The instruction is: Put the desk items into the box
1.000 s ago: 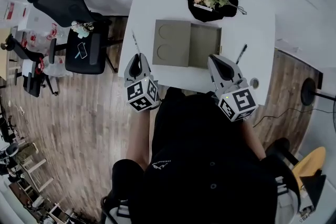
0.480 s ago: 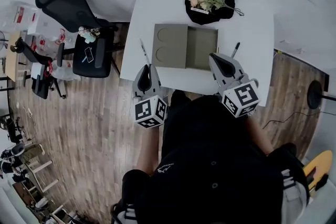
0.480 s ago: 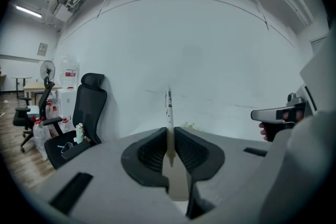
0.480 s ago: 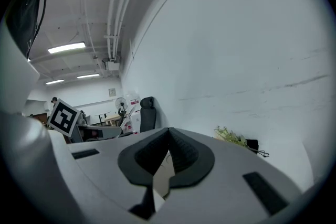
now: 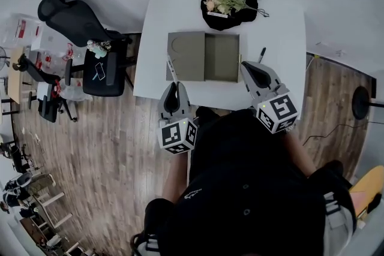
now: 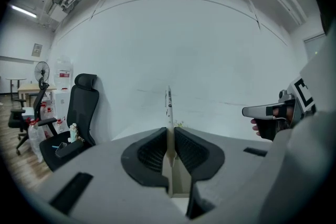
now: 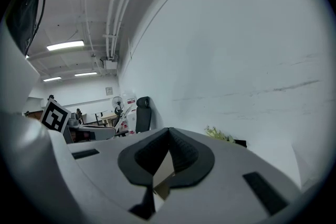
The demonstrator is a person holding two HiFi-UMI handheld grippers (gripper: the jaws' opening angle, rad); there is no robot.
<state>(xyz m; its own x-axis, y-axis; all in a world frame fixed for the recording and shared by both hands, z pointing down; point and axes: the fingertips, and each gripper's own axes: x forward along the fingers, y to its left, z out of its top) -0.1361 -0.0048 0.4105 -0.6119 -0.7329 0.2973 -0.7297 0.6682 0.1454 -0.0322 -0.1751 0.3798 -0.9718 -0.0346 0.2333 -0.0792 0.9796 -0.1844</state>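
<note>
Gripping a thin white pen (image 6: pixel 168 105), the jaws of the left gripper (image 6: pixel 169 132) press on it from both sides. The pen stands straight up out of them, w/ its lower end btw. the ribbed black pads (image 6: pixel 149 152).

In the head view this left gripper (image 5: pixel 174 90) is at the near-left corner of the flat olive-brown cardboard box (image 5: pixel 223 58). The white pen (image 5: pixel 171 67) points over the near-left corner of the box's opened lid (image 5: pixel 186 56), the half w/ round recesses. How high it is above the lid, I cannot tell.

The jaws of the right gripper (image 7: pixel 168 132) are closed together at the tips and hold nothing. In the head view the right gripper (image 5: pixel 249 69) is just beside the near-right corner of the box.

A slim black pen (image 5: pixel 261 55) lies on the white rectangular table (image 5: pixel 279 27), just right of the box and near the right gripper's tip. The box itself looks empty inside.

Behind the box, at the far side, is a black cloth (image 5: pixel 240 15) w/ a bunch of pale flowers (image 5: pixel 223 0) on it. Well left of the box, off the table, stands a black office chair (image 5: pixel 75 12) on wooden floor.
</note>
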